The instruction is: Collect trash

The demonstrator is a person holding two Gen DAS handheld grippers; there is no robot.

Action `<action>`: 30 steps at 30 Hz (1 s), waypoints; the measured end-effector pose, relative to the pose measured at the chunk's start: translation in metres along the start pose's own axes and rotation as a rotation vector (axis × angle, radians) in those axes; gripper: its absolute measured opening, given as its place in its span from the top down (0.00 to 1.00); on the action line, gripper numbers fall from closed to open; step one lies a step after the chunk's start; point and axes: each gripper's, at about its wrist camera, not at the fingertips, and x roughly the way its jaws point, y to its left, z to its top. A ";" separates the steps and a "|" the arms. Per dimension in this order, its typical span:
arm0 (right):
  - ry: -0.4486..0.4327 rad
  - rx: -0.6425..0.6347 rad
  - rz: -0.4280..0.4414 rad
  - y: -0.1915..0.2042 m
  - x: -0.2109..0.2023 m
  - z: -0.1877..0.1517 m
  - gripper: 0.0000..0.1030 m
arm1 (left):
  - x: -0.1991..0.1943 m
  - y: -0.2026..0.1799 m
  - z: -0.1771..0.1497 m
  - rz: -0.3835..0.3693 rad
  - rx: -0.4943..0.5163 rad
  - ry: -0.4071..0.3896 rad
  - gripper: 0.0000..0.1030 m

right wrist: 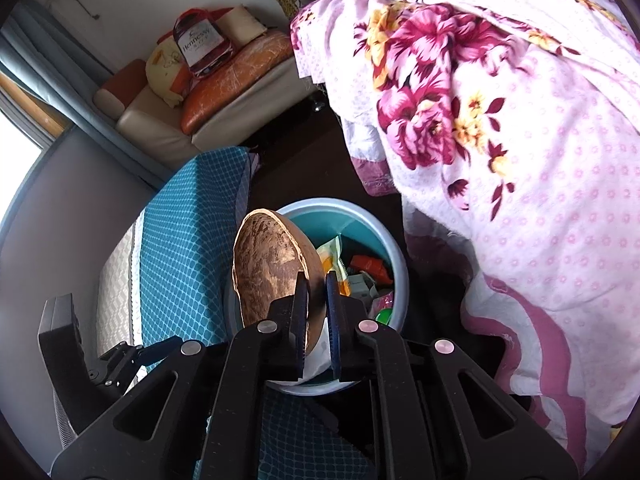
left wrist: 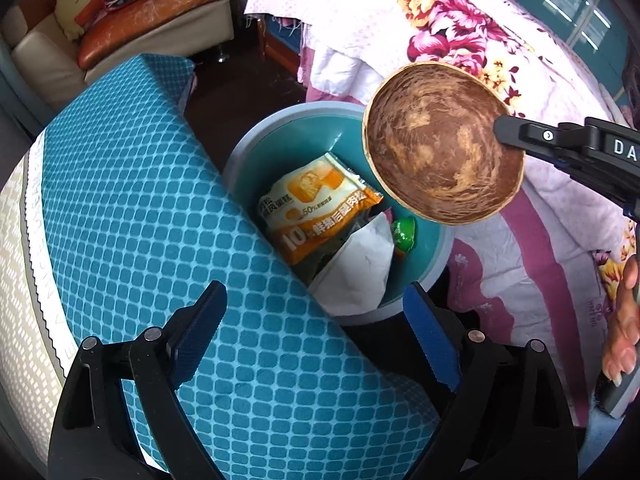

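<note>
Blue pads of my left gripper sit nearest the lens, spread wide w/ nothing between them, hovering over the teal mesh cushion just beside the trash bin. Right gripper is clamped on the rim of the coconut shell half, so that's the piece I'm carrying. From the left wrist cam the shell hangs above the bin's far-right rim, hollow side facing the cam, only partly over the opening. Bin already holds a snack wrapper, white paper and a green bit.

Key relation, imo: the opening lies below and toward the cushion side of the shell. Shell is held edge-on, long axis along the fingers. Right hand's the one on it; I'd nudge it further over centre before letting go, else it may clip the rim.
</note>
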 end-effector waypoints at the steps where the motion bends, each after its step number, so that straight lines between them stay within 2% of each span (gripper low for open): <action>1: 0.006 -0.006 -0.004 0.003 0.004 -0.001 0.91 | 0.000 0.002 -0.001 0.000 -0.005 -0.001 0.12; 8: 0.044 -0.028 -0.015 0.015 0.021 -0.004 0.91 | -0.003 0.018 -0.004 -0.010 -0.041 -0.005 0.12; 13: 0.081 -0.030 -0.012 0.024 0.036 -0.006 0.86 | -0.003 0.030 -0.009 -0.018 -0.076 -0.001 0.12; 14: 0.084 -0.029 -0.010 0.025 0.037 -0.007 0.81 | -0.003 0.032 -0.009 -0.018 -0.082 0.001 0.12; 15: 0.083 -0.030 -0.013 0.027 0.037 -0.008 0.66 | -0.002 0.033 -0.010 -0.019 -0.090 0.003 0.12; 17: 0.077 -0.035 -0.018 0.030 0.037 -0.009 0.50 | -0.005 0.038 -0.013 -0.019 -0.103 -0.003 0.12; 19: 0.074 -0.035 -0.019 0.033 0.033 -0.011 0.40 | -0.009 0.042 -0.017 -0.013 -0.117 -0.010 0.12; 20: 0.069 -0.035 -0.021 0.034 0.031 -0.012 0.27 | -0.010 0.043 -0.018 -0.014 -0.123 -0.011 0.12; 21: 0.068 -0.040 -0.025 0.035 0.030 -0.012 0.23 | -0.012 0.044 -0.019 -0.016 -0.129 -0.013 0.12; 23: 0.063 -0.065 -0.045 0.040 0.024 -0.016 0.22 | -0.016 0.045 -0.022 -0.013 -0.136 -0.017 0.12; 27: 0.059 -0.097 -0.059 0.048 0.012 -0.021 0.09 | -0.026 0.050 -0.030 -0.003 -0.157 -0.023 0.12; 30: 0.058 -0.131 -0.083 0.055 0.004 -0.026 0.07 | -0.035 0.055 -0.035 0.000 -0.178 -0.029 0.12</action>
